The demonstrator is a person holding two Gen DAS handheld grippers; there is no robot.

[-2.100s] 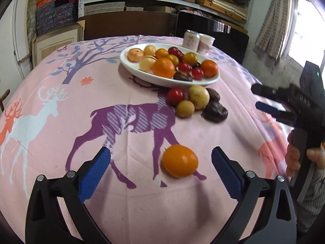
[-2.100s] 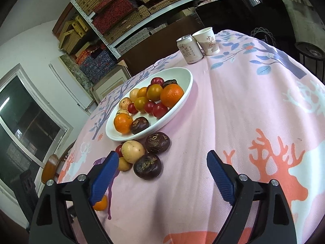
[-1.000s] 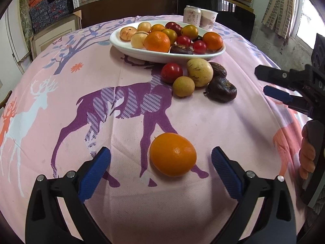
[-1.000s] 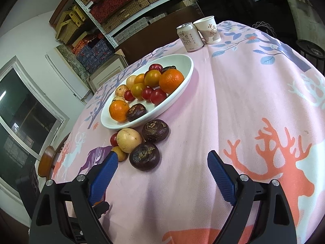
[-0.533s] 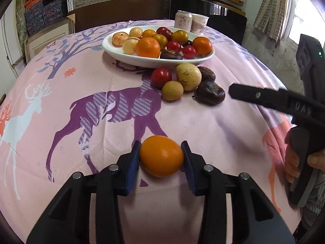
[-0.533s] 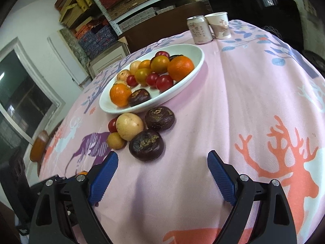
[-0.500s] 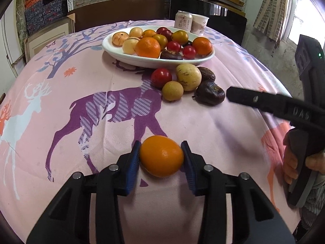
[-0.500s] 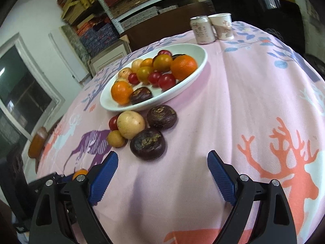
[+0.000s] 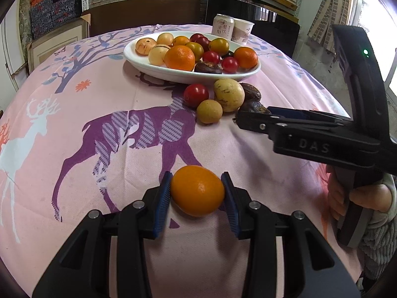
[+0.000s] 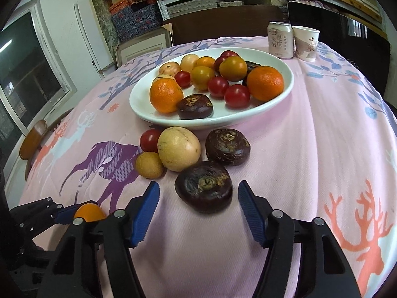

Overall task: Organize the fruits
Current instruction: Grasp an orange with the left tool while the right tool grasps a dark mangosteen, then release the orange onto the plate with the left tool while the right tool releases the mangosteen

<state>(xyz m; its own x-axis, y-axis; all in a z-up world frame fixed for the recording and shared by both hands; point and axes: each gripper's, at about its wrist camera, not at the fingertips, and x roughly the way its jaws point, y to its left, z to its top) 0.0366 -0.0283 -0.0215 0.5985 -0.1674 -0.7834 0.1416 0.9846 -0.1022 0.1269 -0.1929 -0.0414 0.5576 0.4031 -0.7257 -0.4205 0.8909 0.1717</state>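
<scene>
My left gripper (image 9: 197, 200) is shut on an orange (image 9: 197, 190) on the pink deer-print tablecloth; the orange also shows in the right wrist view (image 10: 89, 212). My right gripper (image 10: 198, 208) is open, its blue pads on either side of a dark brown wrinkled fruit (image 10: 204, 186), not touching it. A white oval plate (image 10: 282, 90) holds oranges, red tomatoes and yellow fruits. In front of it lie a second dark fruit (image 10: 227, 147), a pale yellow fruit (image 10: 179, 148), a small tan fruit (image 10: 149, 165) and a red tomato (image 10: 149, 139).
A drink can (image 10: 280, 39) and a paper cup (image 10: 305, 42) stand behind the plate at the table's far edge. In the left wrist view the right gripper's body (image 9: 322, 134) reaches in from the right. Shelves of boxes line the back wall.
My left gripper closed on the orange, which stays held. My right gripper moved forward and narrowed around the near dark fruit.
</scene>
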